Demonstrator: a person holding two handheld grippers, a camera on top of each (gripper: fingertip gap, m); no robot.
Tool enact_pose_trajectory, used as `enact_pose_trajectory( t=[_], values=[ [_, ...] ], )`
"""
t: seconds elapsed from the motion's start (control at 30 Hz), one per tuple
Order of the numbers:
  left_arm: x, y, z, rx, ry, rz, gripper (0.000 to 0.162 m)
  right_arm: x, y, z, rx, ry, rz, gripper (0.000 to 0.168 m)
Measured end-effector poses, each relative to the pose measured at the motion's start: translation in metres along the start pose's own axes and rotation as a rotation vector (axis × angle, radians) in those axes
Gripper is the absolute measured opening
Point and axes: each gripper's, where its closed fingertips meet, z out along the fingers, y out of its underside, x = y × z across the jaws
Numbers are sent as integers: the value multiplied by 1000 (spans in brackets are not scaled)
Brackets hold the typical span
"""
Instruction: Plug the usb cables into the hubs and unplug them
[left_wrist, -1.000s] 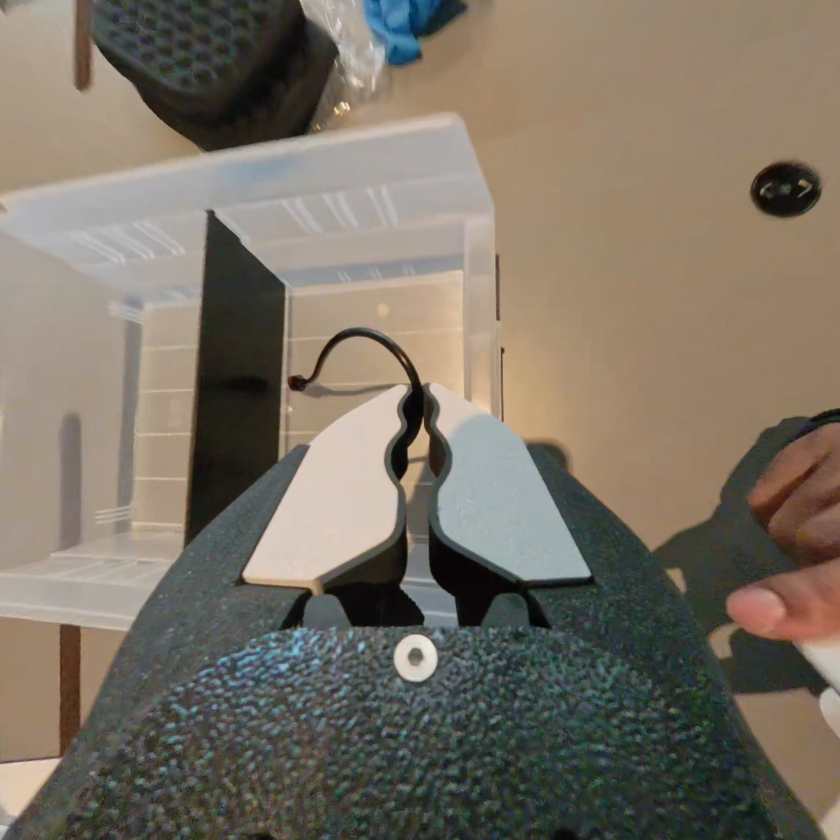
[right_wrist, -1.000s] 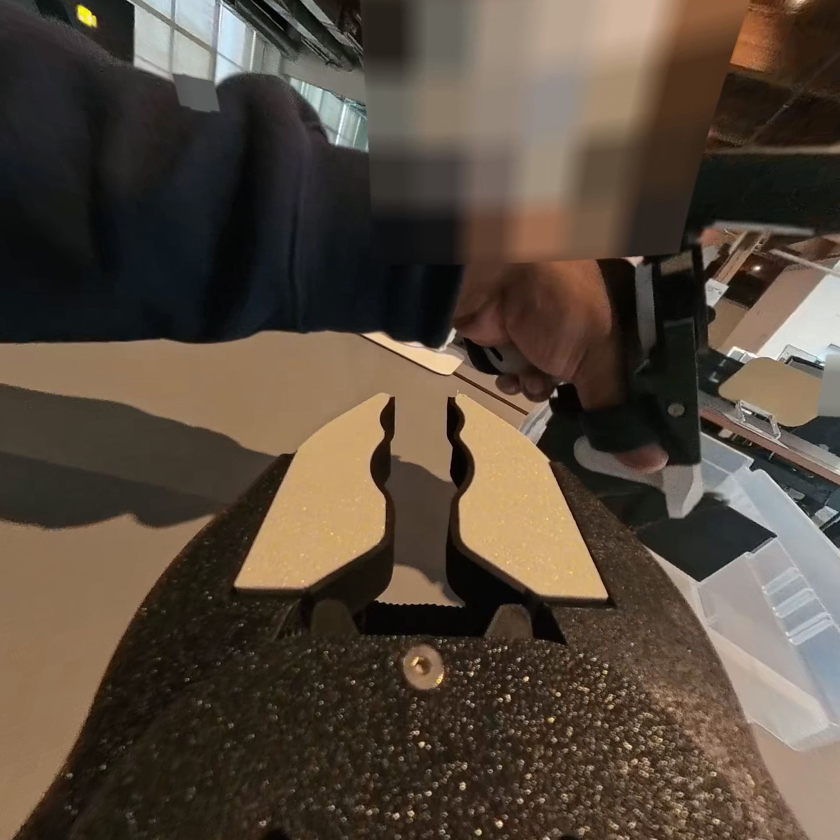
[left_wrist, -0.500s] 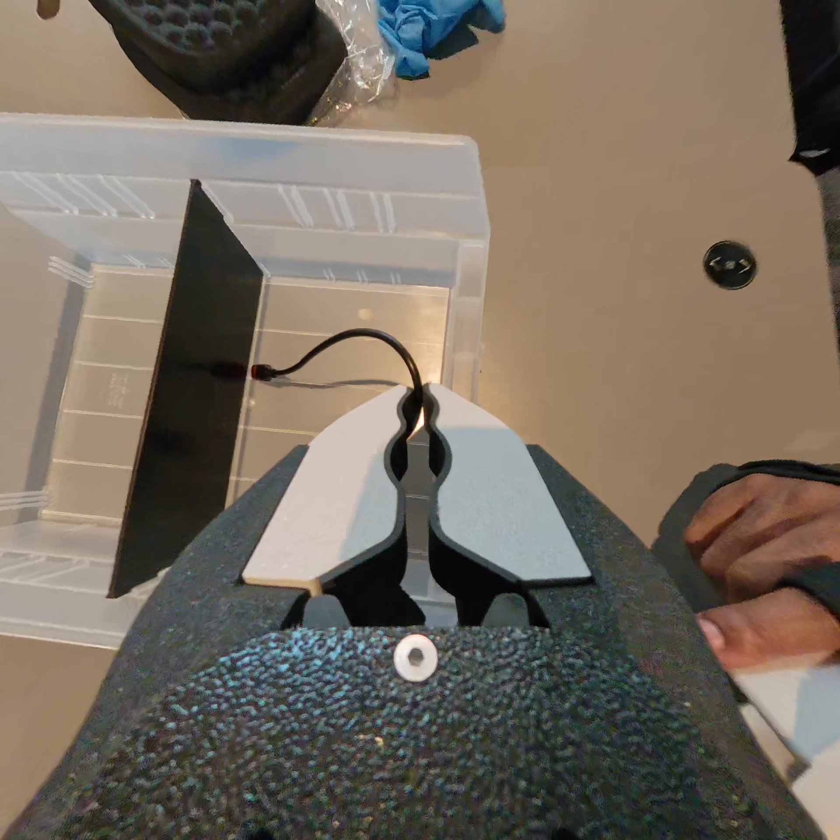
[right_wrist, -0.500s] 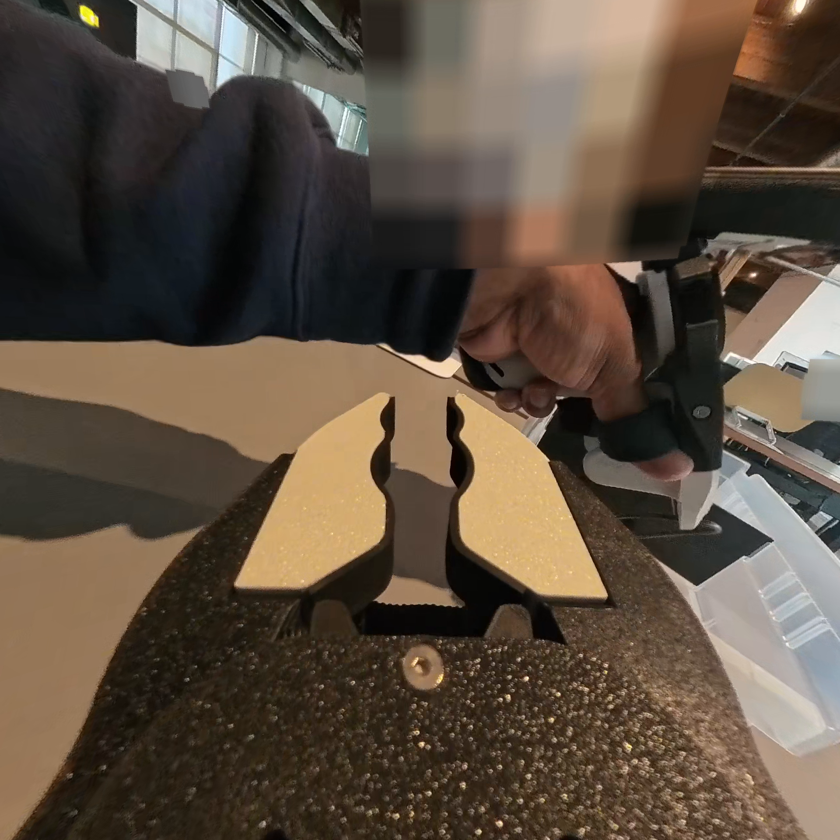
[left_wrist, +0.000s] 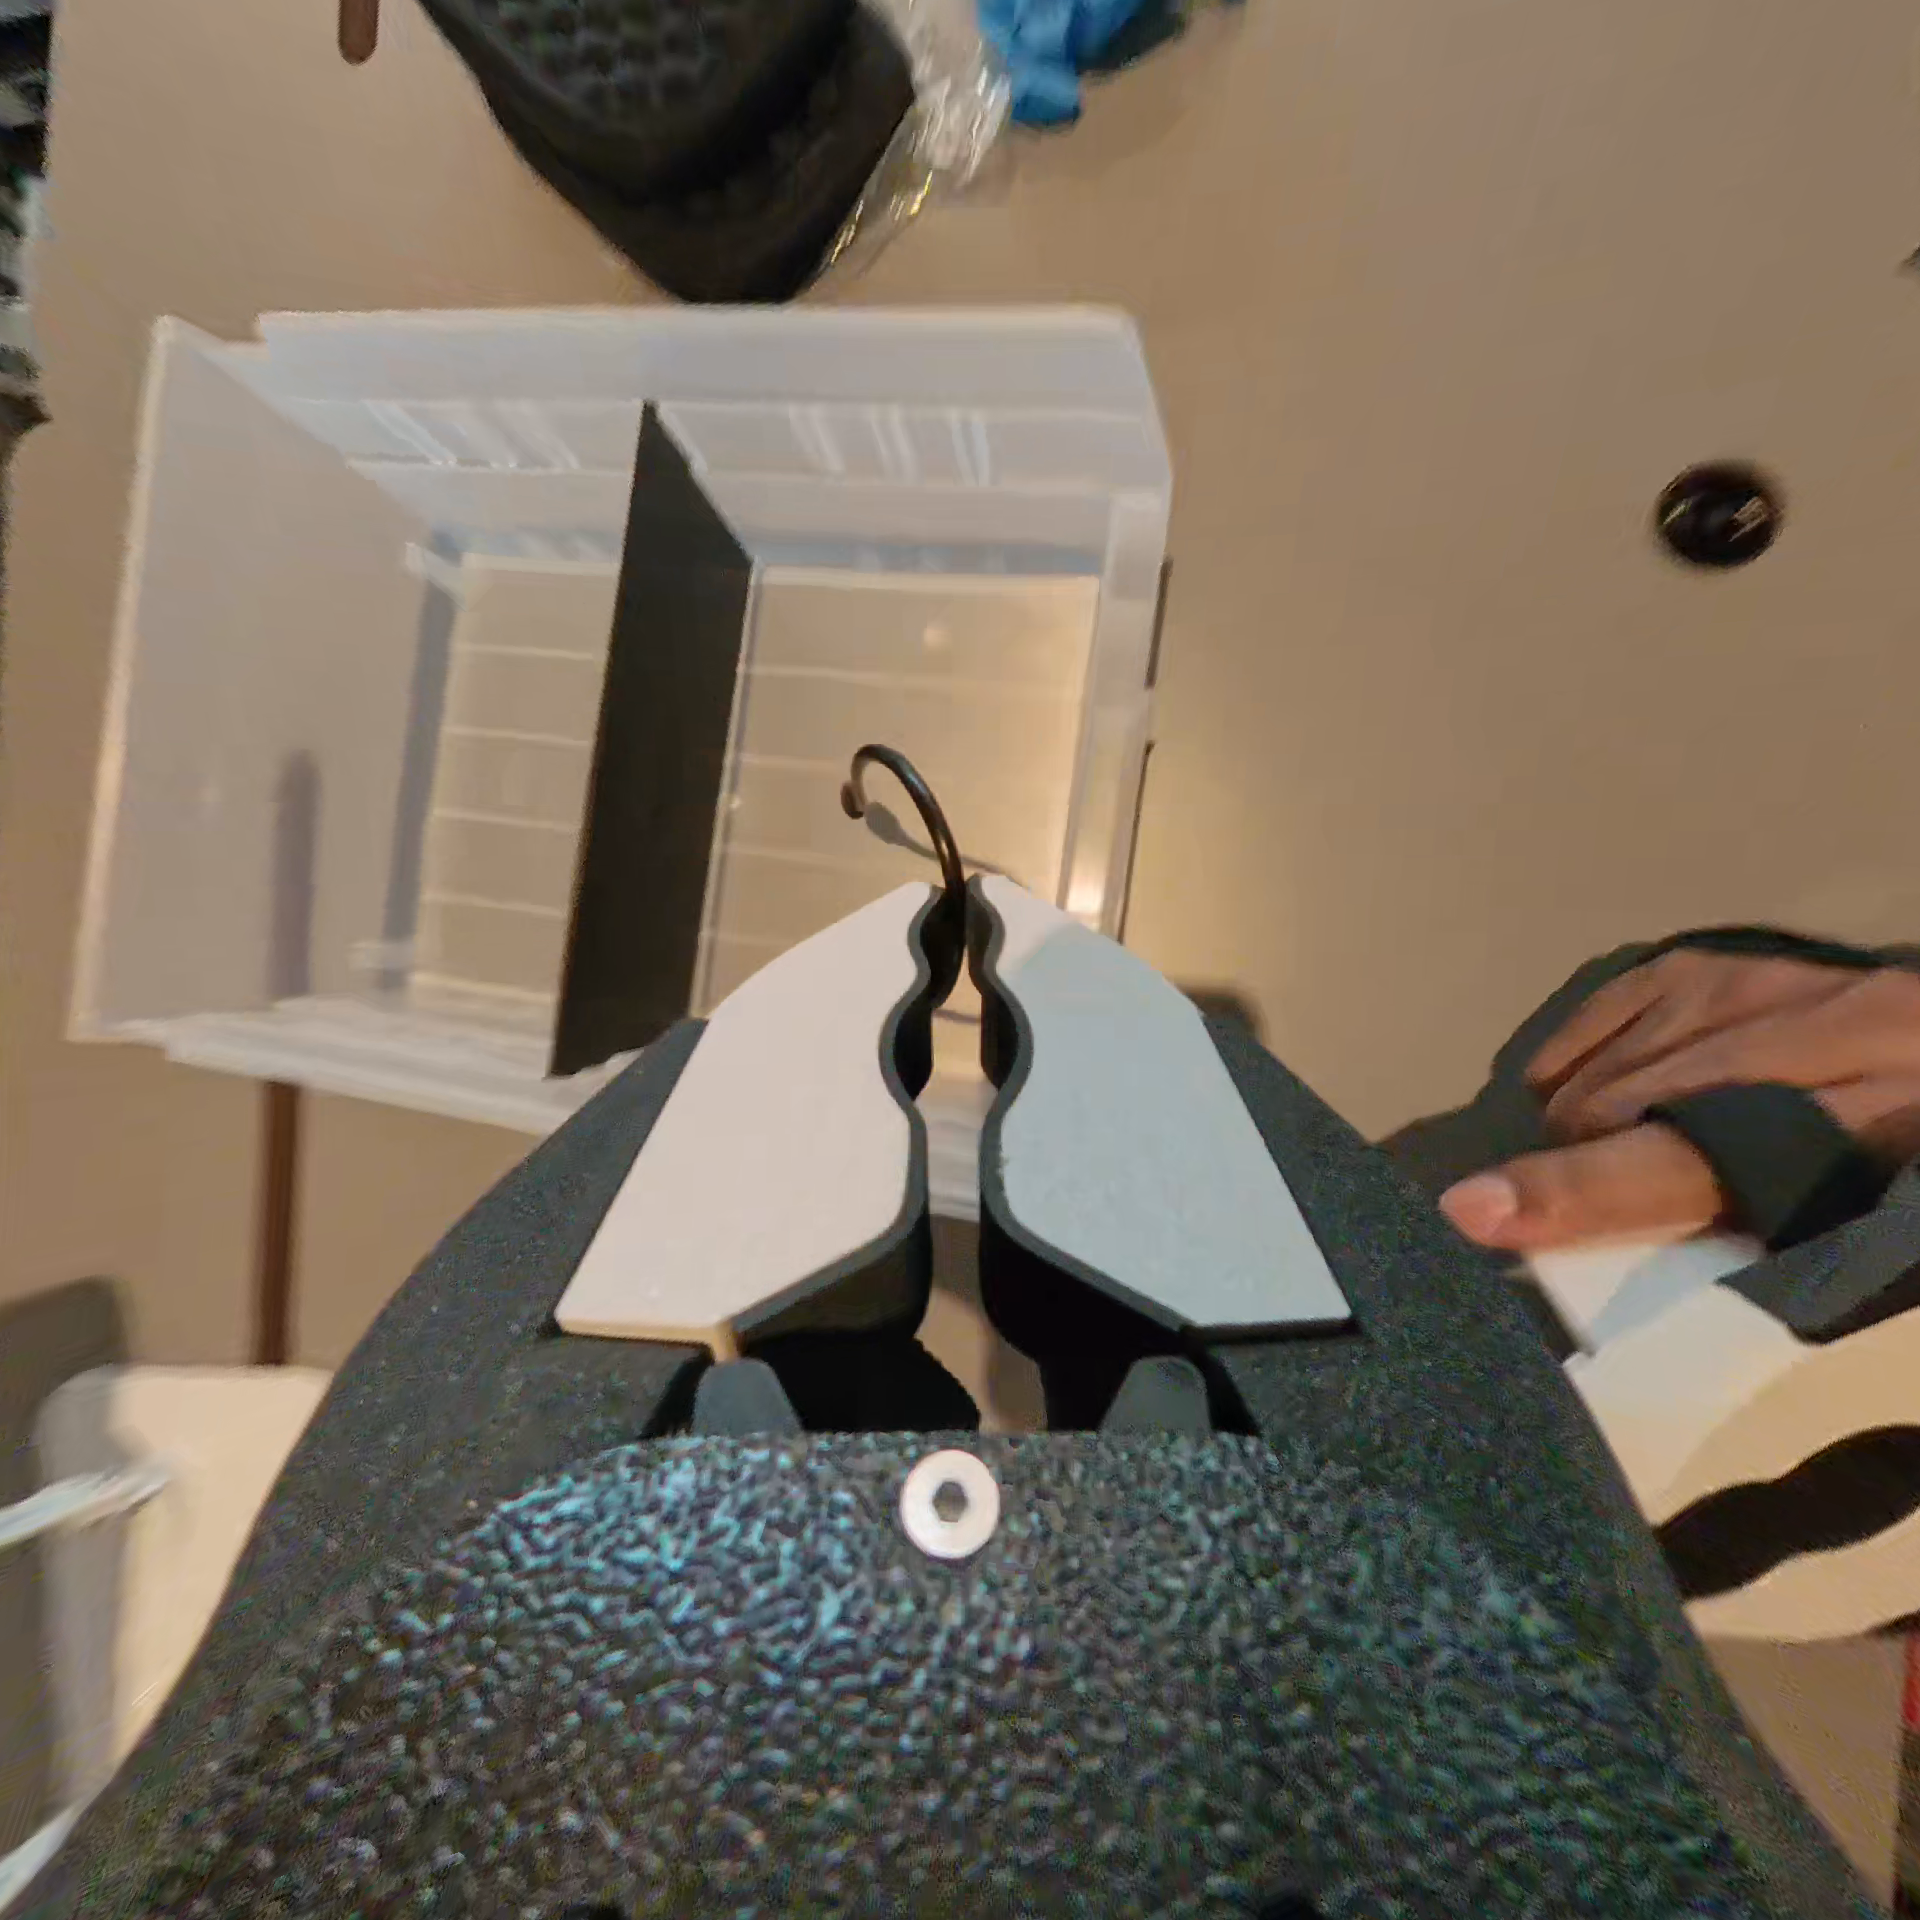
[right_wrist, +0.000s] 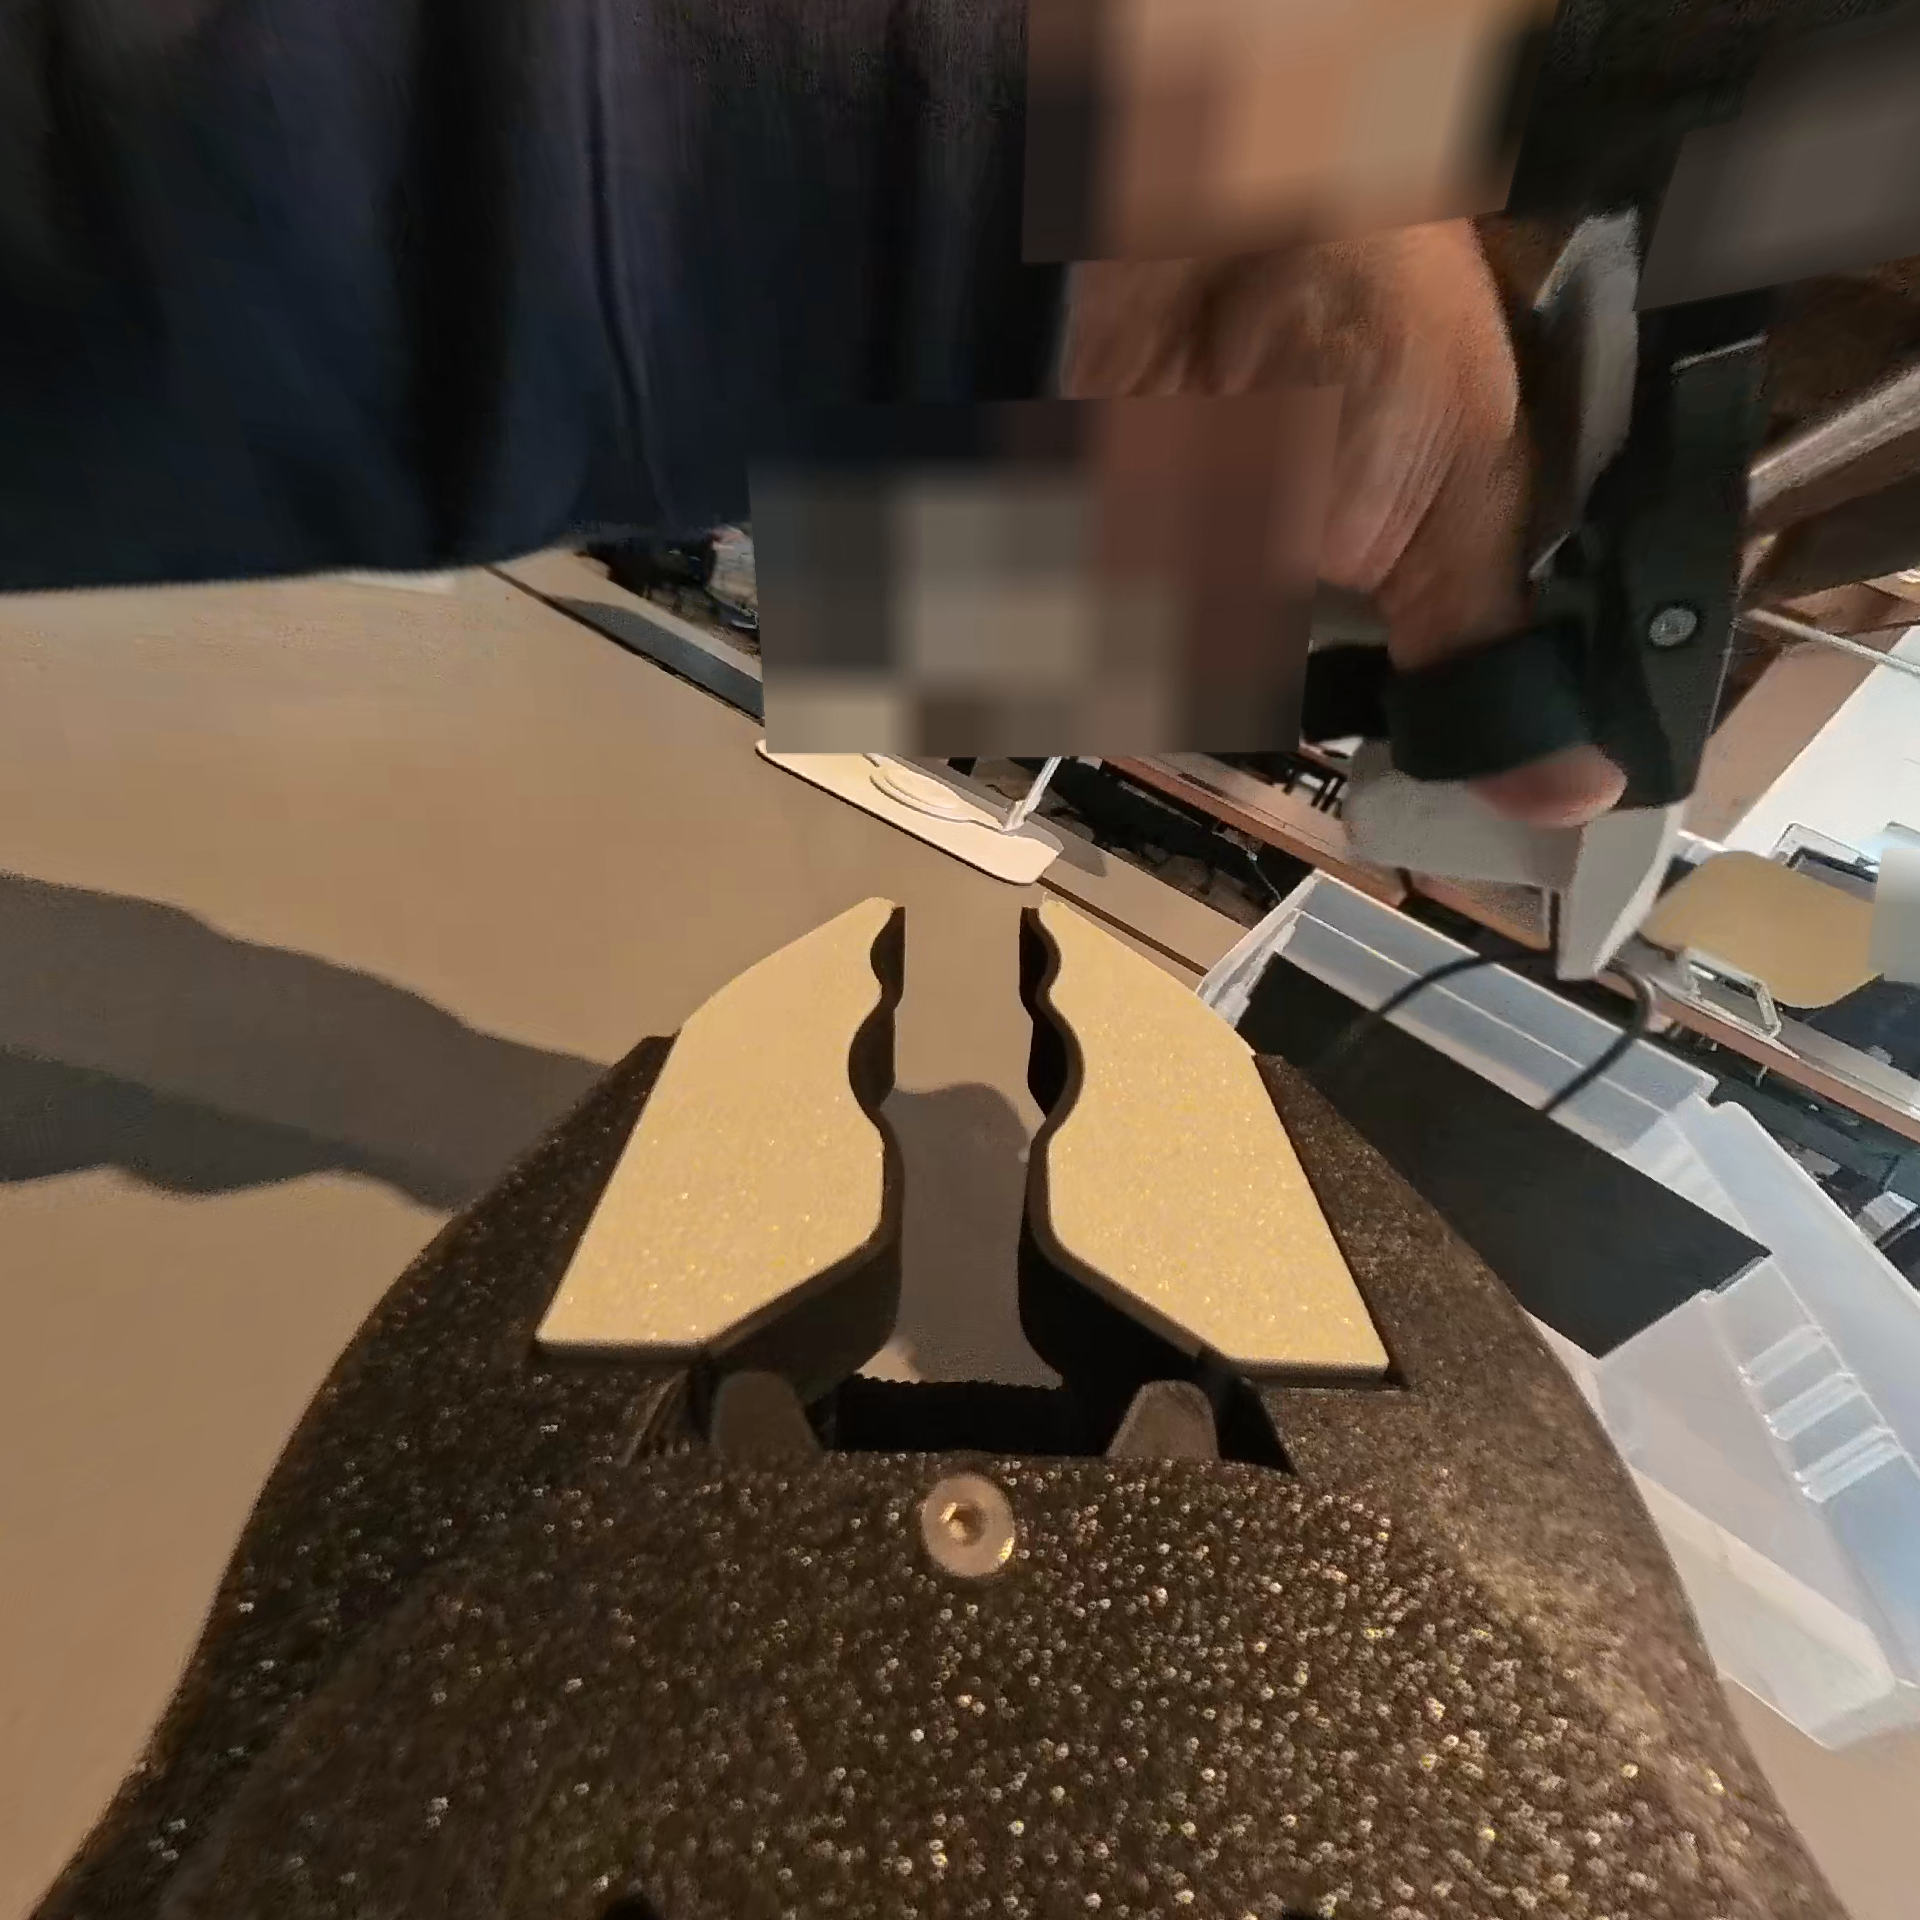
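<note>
My left gripper is shut on a thin black USB cable, held above a clear plastic bin. The cable's free end curls up and to the left over the bin's right compartment. In the right wrist view the left gripper shows at the upper right in a person's hand, and the cable hangs from it over the bin. My right gripper is open and empty above the tan table. No hub shows in either view.
A black divider splits the bin. A black foam block, a clear bag and a blue glove lie beyond it. A black round disc sits on the table to the right. A hand with the right gripper is close by on the right.
The cable's free end has swung from the black divider back to a tight curl near my left fingertips. The right wrist view now shows more of the bin and the hanging cable.
</note>
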Motion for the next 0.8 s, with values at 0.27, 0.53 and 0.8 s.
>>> enact_pose_trajectory(
  t=[0.27, 0.53, 0.8],
  values=[
    [-8, 15, 11, -345, -96, 92, 3, -2, -4, -2, 18, -6, -4, 21],
    [11, -12, 92, -367, 142, -80, 3, 3, -12, -10, 71, 15, 14, 20],
    [18, -34, 128, -231, 332, -262, 7, 10, -13, -13, 89, 18, 64, 19]
  ],
)
